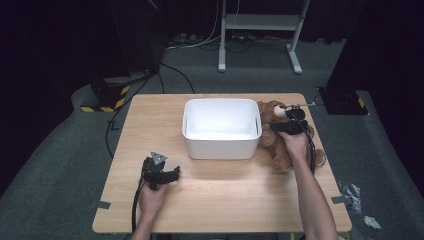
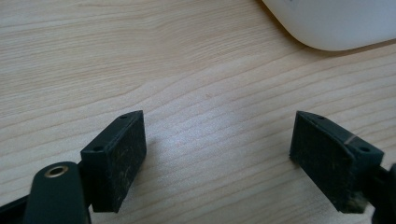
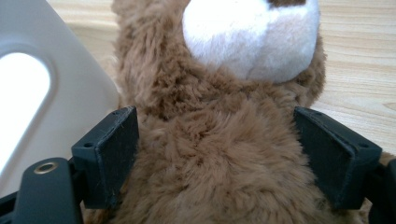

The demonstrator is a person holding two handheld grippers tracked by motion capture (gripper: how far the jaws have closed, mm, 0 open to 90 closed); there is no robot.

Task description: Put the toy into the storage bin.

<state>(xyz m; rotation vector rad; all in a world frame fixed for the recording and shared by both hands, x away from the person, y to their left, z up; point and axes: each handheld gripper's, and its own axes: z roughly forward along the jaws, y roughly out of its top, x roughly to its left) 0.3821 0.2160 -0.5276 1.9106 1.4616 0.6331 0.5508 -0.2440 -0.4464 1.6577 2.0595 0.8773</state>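
A brown teddy bear (image 1: 276, 145) with a white muzzle lies on the wooden table (image 1: 220, 200), right beside the white bin (image 1: 222, 127). My right gripper (image 1: 289, 122) hovers over the bear's upper body. In the right gripper view its jaws stand wide apart on either side of the bear's (image 3: 219, 154) furry body below the white muzzle, so my right gripper (image 3: 217, 158) is open. My left gripper (image 1: 167, 175) rests low over the table's front left, open, and between the jaws of my left gripper (image 2: 217, 158) lies bare wood.
The white bin's (image 2: 336, 23) rounded corner lies ahead of the left gripper. The bin's wall with a handle slot (image 3: 28, 102) stands close on the left of the right gripper. Beyond the table are a white frame (image 1: 260, 30), cables and a black-yellow base (image 1: 107, 95) on grey floor.
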